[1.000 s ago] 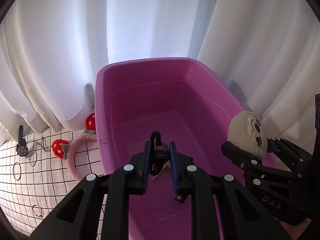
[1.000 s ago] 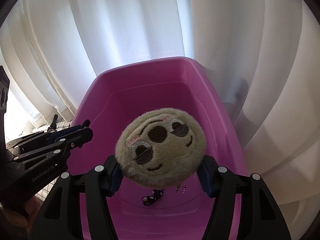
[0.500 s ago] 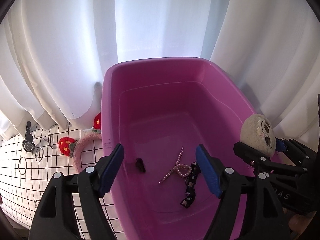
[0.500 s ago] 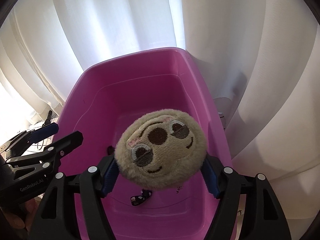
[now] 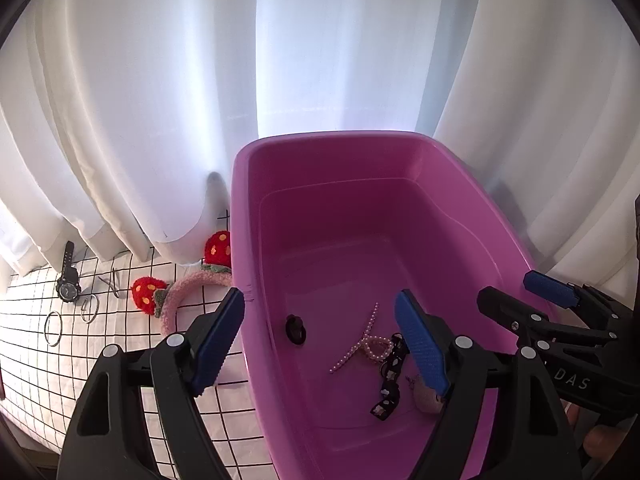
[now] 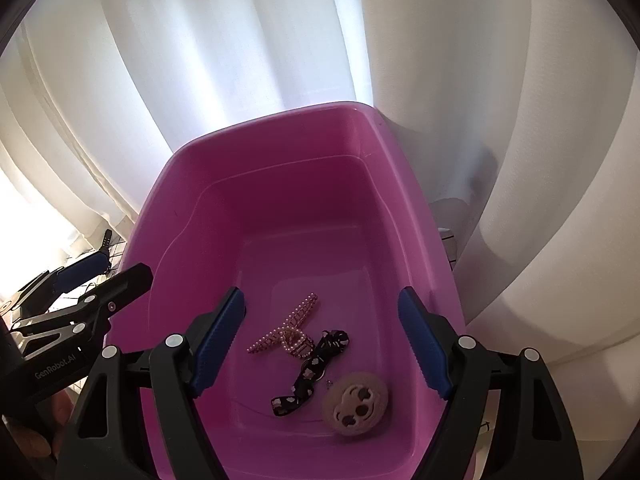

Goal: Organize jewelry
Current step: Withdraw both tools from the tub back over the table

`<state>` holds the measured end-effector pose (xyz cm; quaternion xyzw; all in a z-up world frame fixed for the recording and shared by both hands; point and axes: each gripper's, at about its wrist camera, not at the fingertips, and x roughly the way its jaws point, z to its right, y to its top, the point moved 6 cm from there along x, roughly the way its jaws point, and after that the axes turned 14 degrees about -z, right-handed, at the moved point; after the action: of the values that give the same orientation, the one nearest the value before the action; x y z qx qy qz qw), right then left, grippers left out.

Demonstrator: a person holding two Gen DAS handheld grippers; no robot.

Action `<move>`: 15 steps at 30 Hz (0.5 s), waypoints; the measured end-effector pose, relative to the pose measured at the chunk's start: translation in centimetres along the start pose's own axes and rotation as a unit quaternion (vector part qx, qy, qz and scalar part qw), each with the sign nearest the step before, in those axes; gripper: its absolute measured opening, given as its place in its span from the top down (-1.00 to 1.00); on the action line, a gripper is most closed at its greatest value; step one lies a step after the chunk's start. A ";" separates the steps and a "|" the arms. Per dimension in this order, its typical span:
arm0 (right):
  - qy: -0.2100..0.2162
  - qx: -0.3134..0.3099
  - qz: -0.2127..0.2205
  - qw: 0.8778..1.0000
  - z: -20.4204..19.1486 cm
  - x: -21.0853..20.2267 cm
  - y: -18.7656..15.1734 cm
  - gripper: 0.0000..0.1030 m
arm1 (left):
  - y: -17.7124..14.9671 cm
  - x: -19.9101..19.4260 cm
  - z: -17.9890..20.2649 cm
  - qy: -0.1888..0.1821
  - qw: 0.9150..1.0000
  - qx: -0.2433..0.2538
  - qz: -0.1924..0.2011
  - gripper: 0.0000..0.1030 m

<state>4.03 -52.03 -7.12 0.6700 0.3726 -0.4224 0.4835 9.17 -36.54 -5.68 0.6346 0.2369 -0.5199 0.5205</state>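
Below the right gripper's spread fingers, plush face on bin floor

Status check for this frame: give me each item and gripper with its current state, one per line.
Left gripper: open, jaws just widened, holding nothing.
Right gripper: open, holding nothing.
Pink bin: upright, holding items.
Plush face: lying in bin.
Pearl clip: in bin.
Strawberry headband: outside, on checked cloth.

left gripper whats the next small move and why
Probably lift the left gripper out over the bin rim toward the strawberry headband: its jaws, just opened, hold nothing, and the headband, watch and rings lie outside.
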 end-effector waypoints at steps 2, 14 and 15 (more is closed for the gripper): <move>0.004 -0.004 0.001 1.000 -0.4 -0.2 0.0 -0.47 | 0.0 -0.5 -0.5 0.001 1.000 -0.006 0.007 -0.57; 0.023 -0.028 0.005 0.999 -4.8 -0.3 0.5 -0.47 | -0.6 -2.8 -4.4 0.017 0.999 -0.022 0.020 -0.60; 0.023 -0.028 0.004 0.999 -5.2 -0.3 0.4 -0.47 | -0.6 -2.9 -4.8 0.016 0.999 -0.024 0.020 -0.61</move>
<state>5.37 -47.17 -5.80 0.6671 0.3928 -0.3944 0.4951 9.63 -31.30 -3.66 0.6348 0.2448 -0.4933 0.5421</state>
